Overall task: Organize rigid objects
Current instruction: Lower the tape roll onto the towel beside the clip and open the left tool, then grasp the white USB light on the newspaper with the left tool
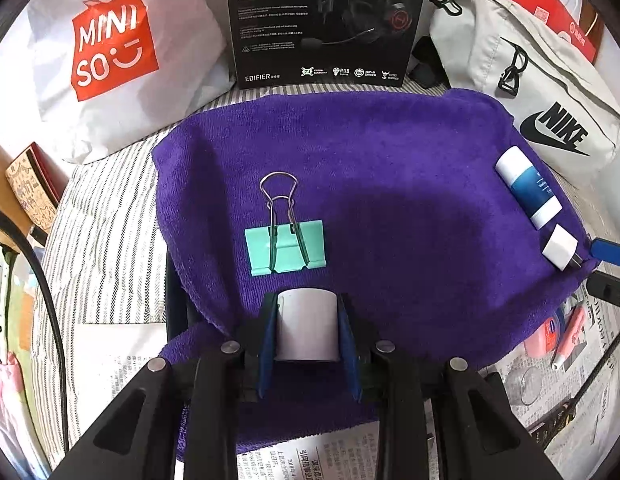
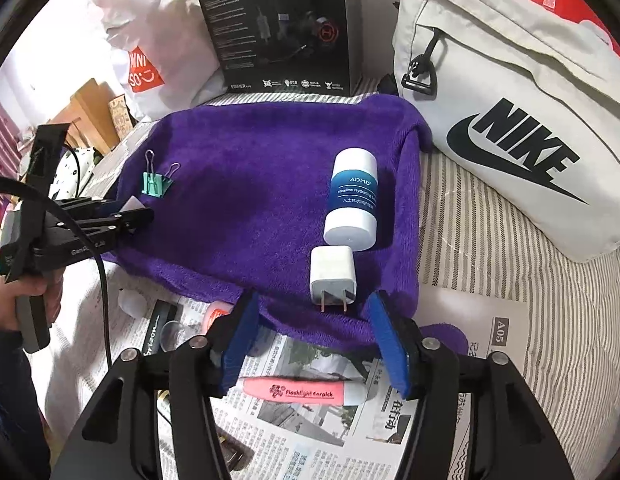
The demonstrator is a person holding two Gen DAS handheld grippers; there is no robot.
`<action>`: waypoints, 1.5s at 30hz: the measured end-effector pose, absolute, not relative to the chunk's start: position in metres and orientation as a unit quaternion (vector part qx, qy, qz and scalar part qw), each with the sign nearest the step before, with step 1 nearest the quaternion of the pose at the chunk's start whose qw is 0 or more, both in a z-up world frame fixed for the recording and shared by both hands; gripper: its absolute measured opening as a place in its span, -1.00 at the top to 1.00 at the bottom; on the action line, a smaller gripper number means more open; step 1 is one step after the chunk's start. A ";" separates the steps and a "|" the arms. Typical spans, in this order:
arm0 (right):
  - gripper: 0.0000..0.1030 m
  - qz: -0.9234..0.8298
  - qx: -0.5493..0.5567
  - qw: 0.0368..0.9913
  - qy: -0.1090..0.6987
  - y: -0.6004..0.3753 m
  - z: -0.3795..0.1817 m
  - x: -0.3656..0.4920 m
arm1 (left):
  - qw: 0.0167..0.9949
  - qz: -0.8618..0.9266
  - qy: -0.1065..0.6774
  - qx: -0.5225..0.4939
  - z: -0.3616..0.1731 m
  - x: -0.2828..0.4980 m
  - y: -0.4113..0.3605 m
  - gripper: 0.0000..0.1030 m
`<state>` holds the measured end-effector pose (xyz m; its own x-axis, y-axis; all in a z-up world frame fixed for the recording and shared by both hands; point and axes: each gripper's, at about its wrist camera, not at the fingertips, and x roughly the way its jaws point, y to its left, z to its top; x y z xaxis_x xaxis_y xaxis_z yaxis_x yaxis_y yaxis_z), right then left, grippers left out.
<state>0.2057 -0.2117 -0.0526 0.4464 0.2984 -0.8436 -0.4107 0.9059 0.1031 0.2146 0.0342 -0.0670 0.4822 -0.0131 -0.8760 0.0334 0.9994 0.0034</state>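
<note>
Left wrist view: my left gripper (image 1: 308,330) clamps a white cylinder (image 1: 308,326) above the purple towel (image 1: 390,152)
Green binder clip (image 1: 285,248) lies just ahead; my right gripper (image 2: 310,344) hangs open, empty, near the charger plug (image 2: 333,274)

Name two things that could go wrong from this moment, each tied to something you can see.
1. The left gripper holds a smooth white cylinder just behind the binder clip; set down on its side on the soft towel, it might roll or knock the clip.
2. The open right gripper hangs near the charger, which touches the bottle; a careless grab could nudge the bottle.
</note>
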 end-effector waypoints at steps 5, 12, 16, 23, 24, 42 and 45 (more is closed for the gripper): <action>-0.15 0.206 -0.057 0.849 0.483 -0.216 -0.050 0.197 | 0.856 -0.014 0.516 0.009 -0.066 0.210 0.033 0.18; -0.15 0.198 -0.045 0.853 0.480 -0.231 -0.044 0.176 | 0.863 0.003 0.504 0.011 -0.051 0.191 0.029 0.15; -0.15 0.194 -0.036 0.857 0.477 -0.240 -0.041 0.160 | 0.876 -0.007 0.483 0.011 -0.032 0.169 0.023 0.07; -0.15 0.190 -0.007 0.859 0.476 -0.253 -0.041 0.127 | 0.885 -0.031 0.465 -0.005 -0.021 0.132 0.005 -0.10; -0.15 0.188 -0.001 0.859 0.477 -0.254 -0.042 0.122 | 0.884 -0.034 0.467 -0.012 -0.023 0.131 0.003 -0.10; -0.16 0.184 0.033 0.848 0.496 -0.272 -0.061 0.092 | 0.872 -0.014 0.487 -0.052 -0.076 0.124 -0.012 -0.07; -0.16 0.183 0.038 0.845 0.502 -0.273 -0.066 0.093 | 0.873 -0.012 0.485 -0.042 -0.076 0.123 -0.013 -0.01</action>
<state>0.0932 -0.2728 -0.0660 0.4295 0.3474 -0.8336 -0.2718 0.9300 0.2475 0.1228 -0.0126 -0.0764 0.5288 -0.0620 -0.8465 -0.0193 0.9962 -0.0851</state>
